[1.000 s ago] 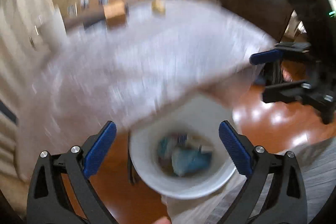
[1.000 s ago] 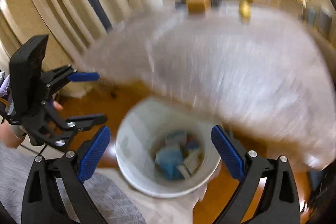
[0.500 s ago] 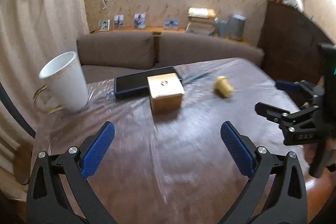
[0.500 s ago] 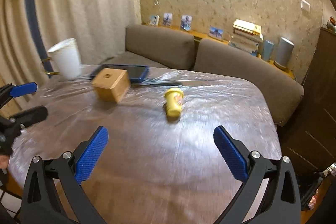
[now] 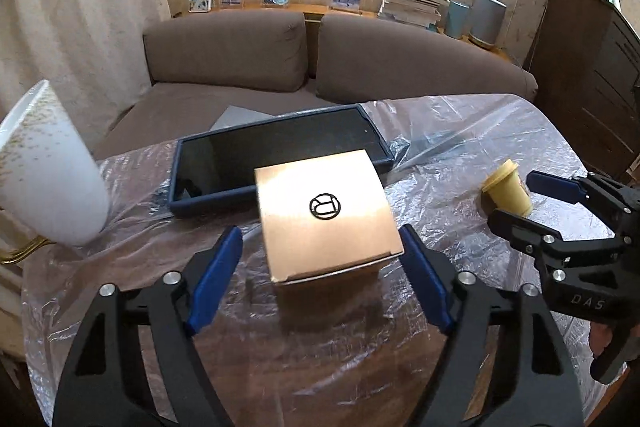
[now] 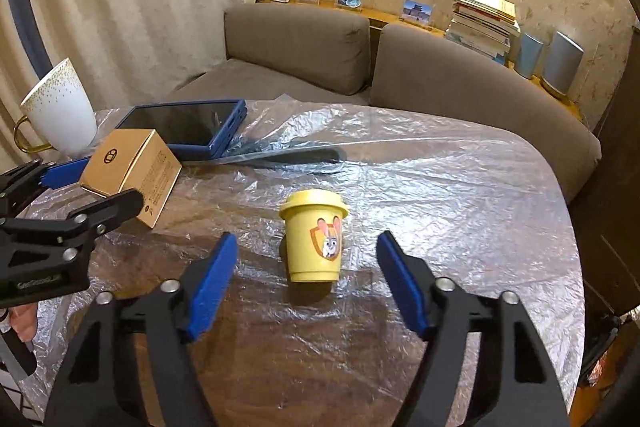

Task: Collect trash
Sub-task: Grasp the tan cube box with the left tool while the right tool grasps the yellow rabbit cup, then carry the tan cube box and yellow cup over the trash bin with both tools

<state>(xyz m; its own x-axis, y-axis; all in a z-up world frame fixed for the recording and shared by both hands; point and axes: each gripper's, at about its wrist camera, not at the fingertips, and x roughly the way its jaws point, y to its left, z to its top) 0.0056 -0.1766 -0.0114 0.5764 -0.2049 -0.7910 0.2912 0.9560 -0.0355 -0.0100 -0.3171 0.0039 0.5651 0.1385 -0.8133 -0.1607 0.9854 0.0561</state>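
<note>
A brown cardboard box [image 5: 326,215] with a round black logo sits on the plastic-covered table [image 5: 360,347]. My left gripper [image 5: 320,279] straddles its near end. Its jaws are closing, with a gap still showing beside the left pad [image 5: 216,279]. A small yellow lidded cup [image 6: 314,239] with a rabbit sticker stands upright between the blue pads [image 6: 400,283] of my right gripper [image 6: 306,275]. Those jaws are closing too, with gaps on both sides of the cup. The left wrist view shows the right gripper [image 5: 514,199] around the cup [image 5: 506,193]. The right wrist view shows the left gripper [image 6: 112,181] at the box [image 6: 132,171].
A tablet in a blue case [image 5: 280,147] lies just behind the box. A white mug with a gold handle [image 6: 60,111] stands at the table's left edge. A dark slim object [image 6: 304,157] lies beyond the cup. A brown sofa [image 6: 440,83] runs behind the table, a dark cabinet [image 5: 580,67] at right.
Both grippers swung from above a white bin holding trash up over the table, then moved in close to the box and the cup. Both pairs of jaws have narrowed.
</note>
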